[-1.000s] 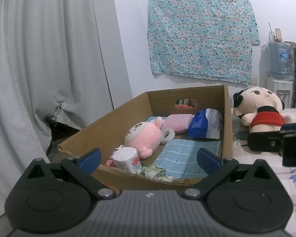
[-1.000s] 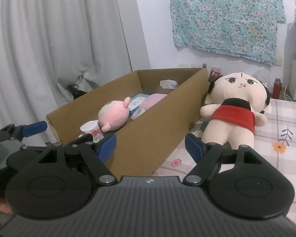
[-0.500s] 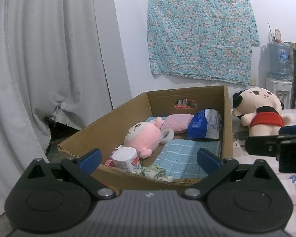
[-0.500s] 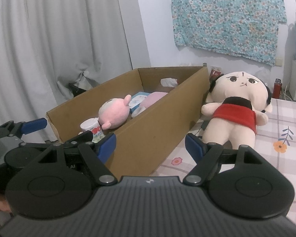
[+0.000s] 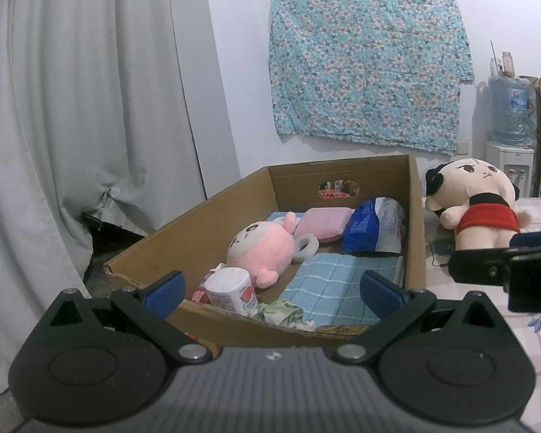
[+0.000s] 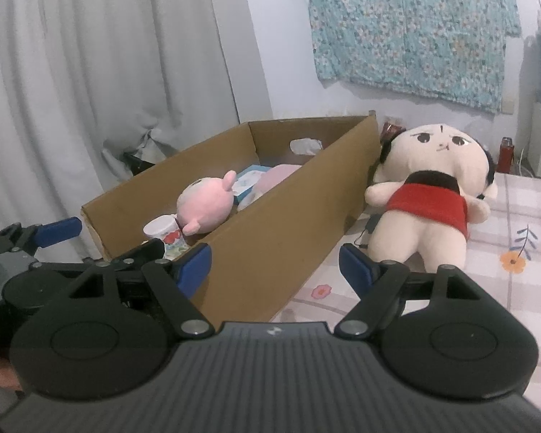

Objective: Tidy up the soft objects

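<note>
A cardboard box point(image 5: 231, 213) point(image 6: 281, 249) stands on the bed and holds a pink plush point(image 5: 261, 250) point(image 6: 205, 204), a pink pad point(image 5: 322, 222), a blue packet point(image 5: 366, 229), a blue checked cloth point(image 5: 337, 288) and a white cup point(image 5: 231, 288). A big doll in a red top point(image 5: 478, 204) point(image 6: 427, 195) lies right of the box, outside it. My left gripper point(image 5: 272, 288) is open and empty at the box's near end. My right gripper point(image 6: 276, 265) is open and empty, near the box's right wall, short of the doll.
A floral bedsheet point(image 6: 515, 252) covers the bed. A grey curtain point(image 5: 83, 126) hangs at the left. A patterned cloth point(image 5: 368, 83) hangs on the wall. A water dispenser point(image 5: 508, 133) stands at the back right. The right gripper's body point(image 5: 505, 263) juts in at the right of the left wrist view.
The right gripper has moved forward and a little up towards the doll; the doll looks larger. The left gripper has barely moved.
</note>
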Demonstrator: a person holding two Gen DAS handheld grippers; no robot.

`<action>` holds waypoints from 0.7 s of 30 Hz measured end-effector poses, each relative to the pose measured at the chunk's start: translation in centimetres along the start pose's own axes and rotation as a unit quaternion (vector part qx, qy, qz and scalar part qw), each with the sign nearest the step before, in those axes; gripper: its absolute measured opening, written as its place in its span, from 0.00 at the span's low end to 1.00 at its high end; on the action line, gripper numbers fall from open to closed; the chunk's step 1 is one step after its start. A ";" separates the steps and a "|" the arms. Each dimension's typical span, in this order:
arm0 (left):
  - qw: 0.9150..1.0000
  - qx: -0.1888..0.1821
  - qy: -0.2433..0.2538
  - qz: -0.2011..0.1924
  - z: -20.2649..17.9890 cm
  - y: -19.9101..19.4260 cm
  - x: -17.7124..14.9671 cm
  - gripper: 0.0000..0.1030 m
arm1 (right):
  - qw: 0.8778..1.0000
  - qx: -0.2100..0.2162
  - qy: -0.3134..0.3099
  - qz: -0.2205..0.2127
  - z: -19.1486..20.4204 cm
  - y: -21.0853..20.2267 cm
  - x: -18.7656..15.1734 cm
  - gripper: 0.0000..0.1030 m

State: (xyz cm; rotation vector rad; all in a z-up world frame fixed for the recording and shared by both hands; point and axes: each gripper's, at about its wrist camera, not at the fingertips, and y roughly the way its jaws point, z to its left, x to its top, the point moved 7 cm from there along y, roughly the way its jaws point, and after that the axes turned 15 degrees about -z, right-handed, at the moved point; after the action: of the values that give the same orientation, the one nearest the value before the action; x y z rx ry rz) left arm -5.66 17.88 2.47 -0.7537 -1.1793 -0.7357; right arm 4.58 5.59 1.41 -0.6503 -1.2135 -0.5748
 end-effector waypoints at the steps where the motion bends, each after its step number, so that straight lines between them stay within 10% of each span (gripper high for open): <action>1: 1.000 0.000 0.000 -0.001 0.1 0.1 -0.1 1.00 | 1.000 0.002 0.001 0.001 0.0 0.0 0.0 0.76; 21: 1.000 0.004 -0.003 -0.001 0.3 0.2 -0.3 1.00 | 1.000 -0.003 0.006 0.000 -0.6 0.3 -0.1 0.76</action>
State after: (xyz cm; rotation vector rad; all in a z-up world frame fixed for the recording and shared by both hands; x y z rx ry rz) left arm -5.73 18.32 2.20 -0.7487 -1.1888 -0.7297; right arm 5.17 5.40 1.11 -0.6517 -1.2010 -0.5818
